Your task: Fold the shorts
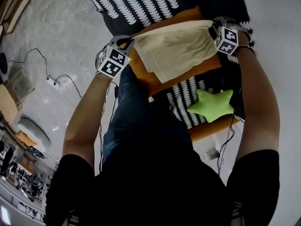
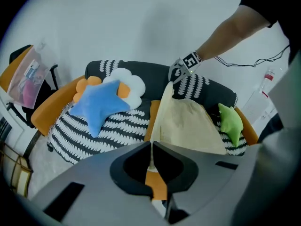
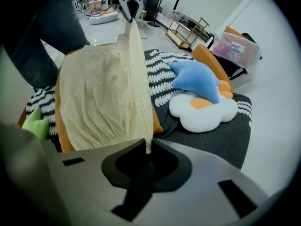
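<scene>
**State**
- Left gripper (image 1: 127,42): jaws pressed together, pinching one top corner of the shorts (image 1: 176,48).
- Right gripper (image 1: 214,29): jaws pressed together on the opposite top corner.
- The shorts are stretched between the two grippers. They hang over the orange cushion (image 1: 146,76) of the sofa (image 3: 221,140), and the lower edge looks close to the cushion or just touching it.

**Likely faults and causes**
- Left corner slips out. Only a thin edge of cloth sits between the jaws, so a sideways tug could pull it free.
- Cloth sags or twists. This could happen if the grippers come together unevenly or one sits lower than the other, and the fold line would then run crooked.
- The hem lands bunched on the cushion if lowered too fast. Creases would be locked into the fold.
- Right corner slips out. The grip is just as thin and carries the same risk.
- The hanging leg may drape over the green star (image 1: 211,105) to the right and spoil a flat lay.

**Containers**
- A clear bin (image 3: 247,44) sits on a chair well apart from the sofa. It holds pink items, and their kind cannot be told.
</scene>
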### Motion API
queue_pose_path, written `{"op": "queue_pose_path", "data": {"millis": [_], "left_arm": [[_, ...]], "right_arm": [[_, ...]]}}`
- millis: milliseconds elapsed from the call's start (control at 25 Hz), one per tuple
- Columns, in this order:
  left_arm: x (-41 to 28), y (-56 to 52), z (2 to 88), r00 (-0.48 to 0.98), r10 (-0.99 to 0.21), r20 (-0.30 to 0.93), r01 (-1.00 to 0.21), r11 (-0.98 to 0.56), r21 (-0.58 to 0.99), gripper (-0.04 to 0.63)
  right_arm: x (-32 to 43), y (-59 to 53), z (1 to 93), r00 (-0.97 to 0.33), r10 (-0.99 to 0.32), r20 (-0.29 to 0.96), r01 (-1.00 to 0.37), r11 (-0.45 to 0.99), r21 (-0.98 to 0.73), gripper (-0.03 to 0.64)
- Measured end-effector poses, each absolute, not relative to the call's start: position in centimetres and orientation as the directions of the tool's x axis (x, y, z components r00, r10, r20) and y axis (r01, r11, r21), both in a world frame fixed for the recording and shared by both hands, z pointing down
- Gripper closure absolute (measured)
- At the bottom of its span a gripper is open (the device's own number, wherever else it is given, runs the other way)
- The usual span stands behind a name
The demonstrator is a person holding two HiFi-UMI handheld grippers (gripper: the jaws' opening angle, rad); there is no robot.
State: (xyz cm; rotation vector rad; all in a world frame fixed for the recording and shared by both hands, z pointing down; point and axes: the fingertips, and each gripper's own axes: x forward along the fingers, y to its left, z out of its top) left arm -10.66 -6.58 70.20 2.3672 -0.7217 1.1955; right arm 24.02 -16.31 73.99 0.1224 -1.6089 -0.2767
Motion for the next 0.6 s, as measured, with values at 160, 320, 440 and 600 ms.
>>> {"op": "queue_pose_path", "data": {"millis": [160,320,440,600], "left_arm": [[-8.4,-2.5,69.0,0.523,-0.235,0.819,-0.559,-0.821,0.121,0.566],[-5.2,1.1,68.7,0.559,-0.188,0.807,-0.492,-0.859,0.141,0.568],[-3.0,3.5,68.5,0.580,-0.139,0.803,-0.424,-0.893,0.151,0.568],[-0.7,5.9,68.7,0.596,-0.087,0.798,-0.360,-0.918,0.169,0.568]], "right_arm": [[26.1,-13.5,74.3,-0.030,-0.231,0.972,0.163,0.959,0.233,0.577],[28.6,-11.3,74.8,0.005,-0.222,0.975,0.163,0.962,0.218,0.577],[30.3,-9.7,75.3,0.057,-0.229,0.972,0.182,0.959,0.215,0.577],[32.4,-7.3,76.8,0.118,-0.234,0.965,0.217,0.954,0.205,0.577]]}}
